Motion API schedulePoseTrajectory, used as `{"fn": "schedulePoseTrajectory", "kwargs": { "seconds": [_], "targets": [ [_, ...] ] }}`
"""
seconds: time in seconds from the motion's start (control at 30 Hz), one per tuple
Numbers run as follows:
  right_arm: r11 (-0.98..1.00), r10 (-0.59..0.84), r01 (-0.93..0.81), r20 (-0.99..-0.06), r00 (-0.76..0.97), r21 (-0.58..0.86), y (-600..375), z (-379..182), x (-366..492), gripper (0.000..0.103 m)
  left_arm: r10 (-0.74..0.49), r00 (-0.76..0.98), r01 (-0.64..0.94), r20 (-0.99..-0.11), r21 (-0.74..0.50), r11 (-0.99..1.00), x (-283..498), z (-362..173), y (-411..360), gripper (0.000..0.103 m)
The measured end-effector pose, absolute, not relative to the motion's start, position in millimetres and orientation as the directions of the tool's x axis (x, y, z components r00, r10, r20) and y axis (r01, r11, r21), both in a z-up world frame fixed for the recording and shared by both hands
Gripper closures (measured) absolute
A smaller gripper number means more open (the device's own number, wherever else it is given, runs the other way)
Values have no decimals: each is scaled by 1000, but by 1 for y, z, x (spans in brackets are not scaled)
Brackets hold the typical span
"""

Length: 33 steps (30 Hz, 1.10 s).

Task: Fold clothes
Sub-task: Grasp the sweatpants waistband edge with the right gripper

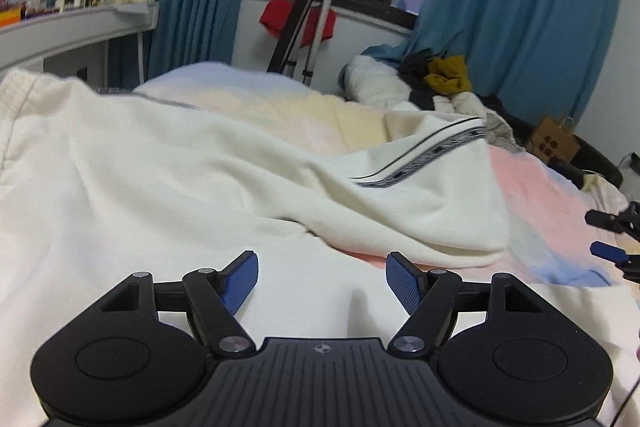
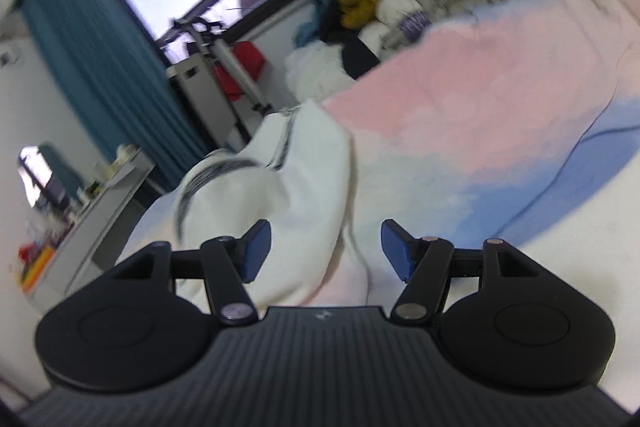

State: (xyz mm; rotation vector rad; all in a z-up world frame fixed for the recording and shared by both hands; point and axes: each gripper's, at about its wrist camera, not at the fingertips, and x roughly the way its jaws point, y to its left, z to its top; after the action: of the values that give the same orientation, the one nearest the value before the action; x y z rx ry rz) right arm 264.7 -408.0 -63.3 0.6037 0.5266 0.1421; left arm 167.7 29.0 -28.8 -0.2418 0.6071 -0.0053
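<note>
A cream-white garment (image 1: 168, 167) with a black-and-white striped trim (image 1: 424, 155) lies spread and rumpled over the pastel bedspread (image 1: 532, 203). My left gripper (image 1: 322, 281) is open and empty, low over the garment's near part. The right gripper's fingertips (image 1: 608, 235) show at the right edge of the left wrist view, open. In the right wrist view my right gripper (image 2: 325, 251) is open and empty, just above the garment's edge (image 2: 308, 183) where it meets the pink and blue bedspread (image 2: 460, 99).
A pile of other clothes (image 1: 440, 75) lies at the head of the bed, seen also in the right wrist view (image 2: 372, 7). A tripod with a red cloth (image 1: 304, 23) stands by the window. A shelf (image 1: 72, 23) with bottles is at left. A cardboard box (image 1: 554, 141) sits beside the bed.
</note>
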Motion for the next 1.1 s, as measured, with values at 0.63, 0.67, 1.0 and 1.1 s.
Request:
{"fn": "schedulePoseTrajectory", "kwargs": {
  "seconds": [0.63,0.67,1.0,1.1],
  "targets": [
    [936,153,52,-535,831,349,-331,-93,456,93,-197,790,-98,-580,-437,894,220,-67,93,31],
    [948,132,50,-531,837,314,-327,-88,453,96,-203,791,-100,-577,-450,888,219,-66,95,31],
    [956,-203,257,-314,927,141,-389,49,389,97,-179,810,-117,-559,-454,883,205,-50,103,31],
    [948,-286,313,-290,913,51,-395,56,365,97,-173,813,-113,-556,-443,889,204,-46,99,31]
  ]
}}
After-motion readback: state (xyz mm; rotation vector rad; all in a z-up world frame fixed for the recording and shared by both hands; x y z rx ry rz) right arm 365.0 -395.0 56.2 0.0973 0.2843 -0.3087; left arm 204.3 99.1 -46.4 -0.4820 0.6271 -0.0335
